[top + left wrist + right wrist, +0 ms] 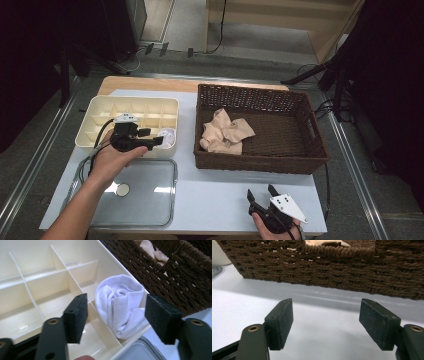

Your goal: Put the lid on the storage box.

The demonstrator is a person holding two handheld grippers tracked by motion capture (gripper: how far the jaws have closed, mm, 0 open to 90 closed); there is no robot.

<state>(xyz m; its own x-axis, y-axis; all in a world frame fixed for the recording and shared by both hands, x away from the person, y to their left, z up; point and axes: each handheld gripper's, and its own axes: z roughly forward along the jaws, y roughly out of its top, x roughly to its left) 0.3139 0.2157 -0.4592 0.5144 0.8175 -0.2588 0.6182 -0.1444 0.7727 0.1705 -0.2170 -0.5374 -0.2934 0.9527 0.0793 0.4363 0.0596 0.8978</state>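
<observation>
The rolled white cloth [120,307] sits upright in the corner compartment of the cream divided tray [100,107], and the left tool [156,142] hangs over it, jaws apart and off the fabric: this looks like the release after placing. Next comes fetching the beige cloth [225,132] from the wicker basket [260,162]. The right tool [260,192] rests on the counter [215,200], jaws apart and empty.

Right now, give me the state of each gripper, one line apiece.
Left gripper: open, holding nothing; the rolled white cloth sits free in the cream plastic divider box.
Right gripper: open, empty, above the pale table.
</observation>
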